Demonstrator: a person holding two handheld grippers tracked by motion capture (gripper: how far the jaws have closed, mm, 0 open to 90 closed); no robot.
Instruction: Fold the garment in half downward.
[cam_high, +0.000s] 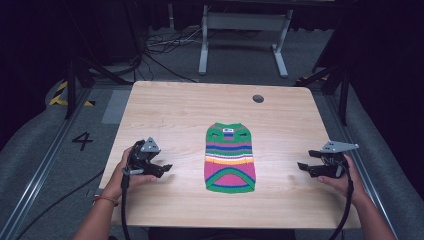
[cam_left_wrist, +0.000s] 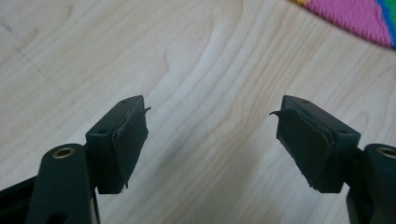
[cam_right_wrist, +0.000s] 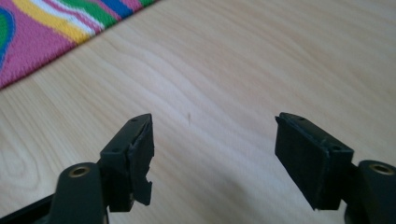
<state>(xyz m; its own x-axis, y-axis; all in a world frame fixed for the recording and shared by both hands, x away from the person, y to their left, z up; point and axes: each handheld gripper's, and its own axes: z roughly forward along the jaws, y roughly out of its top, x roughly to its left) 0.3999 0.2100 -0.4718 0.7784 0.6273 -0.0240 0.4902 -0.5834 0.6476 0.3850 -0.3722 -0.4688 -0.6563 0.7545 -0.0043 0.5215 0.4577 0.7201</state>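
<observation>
1. Lying flat near the middle of your surface is a small knitted striped sweater, sleeveless, the size of a pet garment.
2. Its body runs in bands of green, blue, pink, yellow and white, with a green border and a pink panel at the near end.
3. Its long axis runs away from you: the neck end with a small label points to the far edge, the wider hem toward you.
4. Your left tongs rest low over the bare wood to the left of the sweater, well apart from it, spread wide and empty.
5. Your right tongs sit to its right, likewise spread wide with nothing between them.
6. Each gripper view catches a corner of the knit at its upper edge.
</observation>
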